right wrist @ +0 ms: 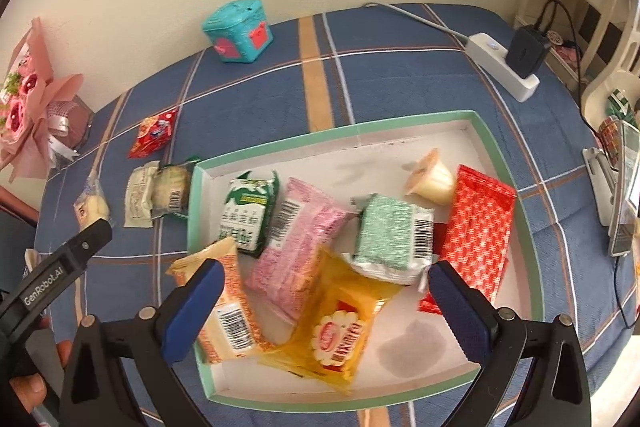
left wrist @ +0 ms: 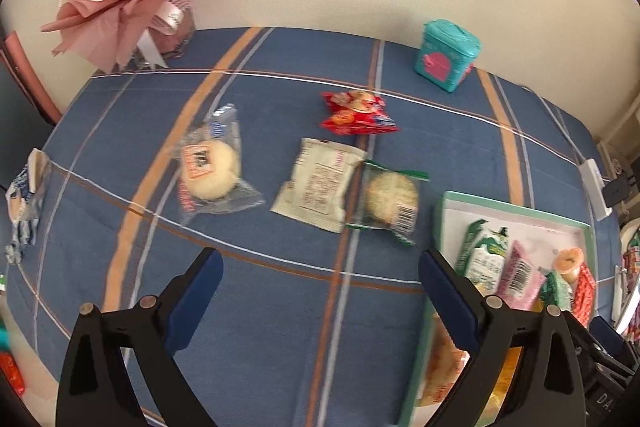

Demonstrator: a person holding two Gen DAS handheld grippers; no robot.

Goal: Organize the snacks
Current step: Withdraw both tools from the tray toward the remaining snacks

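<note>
Both hand-held grippers stand wide open and empty: the left hand-held gripper (left wrist: 320, 291) over bare cloth on the surface (left wrist: 280, 307), the right hand-held gripper (right wrist: 326, 303) above the box (right wrist: 400, 129). Seven packets and a jelly cup (right wrist: 430, 181) crowd the box. Outside it, the bun (left wrist: 210, 165), white packet (left wrist: 318, 183), green-trimmed cake (left wrist: 390, 201) and red packet (left wrist: 356, 115) wait. The white packet and cake overlap, so a careless pinch could drag both. The yellow packet (right wrist: 340, 339) lies heaped on others and may slide.

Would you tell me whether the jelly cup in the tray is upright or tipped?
Tipped: the jelly cup lies on its side on the tray floor.
</note>
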